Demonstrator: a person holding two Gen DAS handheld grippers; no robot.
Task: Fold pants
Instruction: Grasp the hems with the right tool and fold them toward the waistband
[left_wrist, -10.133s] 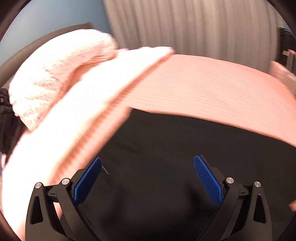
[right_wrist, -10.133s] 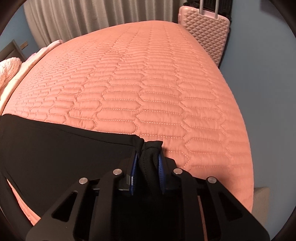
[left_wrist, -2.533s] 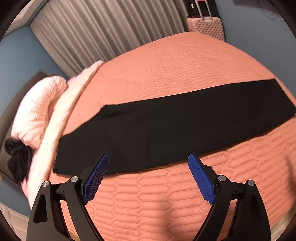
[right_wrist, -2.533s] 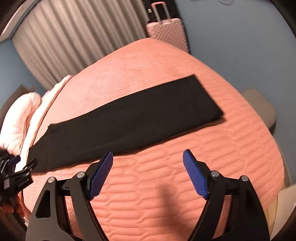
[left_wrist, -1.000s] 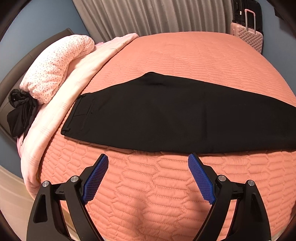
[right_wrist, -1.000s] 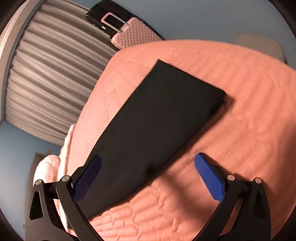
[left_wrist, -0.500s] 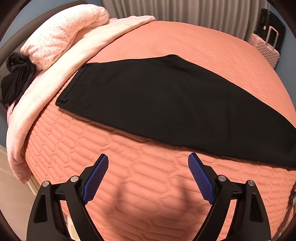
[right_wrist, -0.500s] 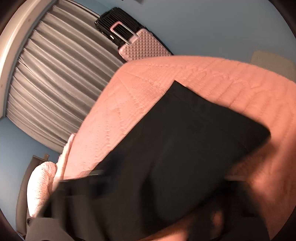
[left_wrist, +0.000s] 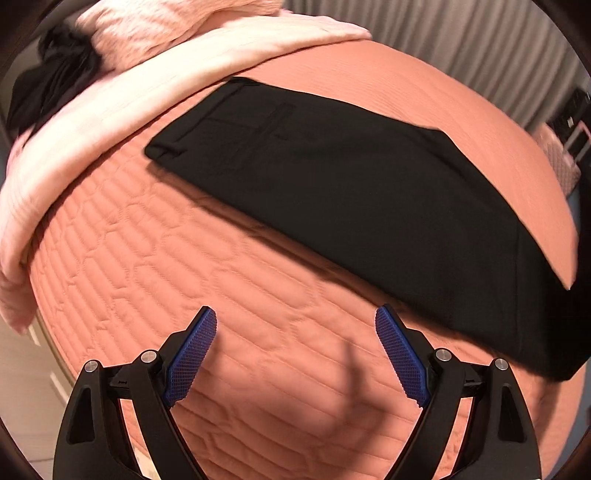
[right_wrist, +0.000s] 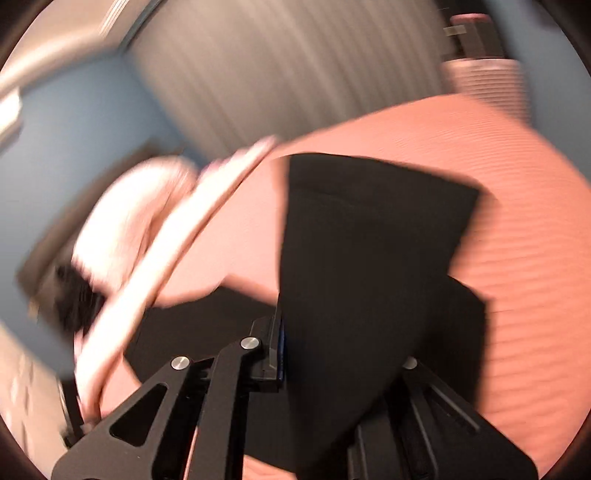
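One quilted orange bedspread (left_wrist: 155, 258) under black pants (left_wrist: 351, 184); grey curtains (right_wrist: 295, 66) behind.

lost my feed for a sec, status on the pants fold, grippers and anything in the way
Left gripper open, empty, over the quilt. Right gripper shut on the pants, leg end lifted. Nothing in the way.

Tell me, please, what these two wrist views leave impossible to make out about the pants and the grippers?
- Right wrist view: right gripper far finger hidden behind the lifted pants.
- Right wrist view: pillows and suitcase smeared by motion blur.
- Left wrist view: pants hem end cut off at the lens edge.
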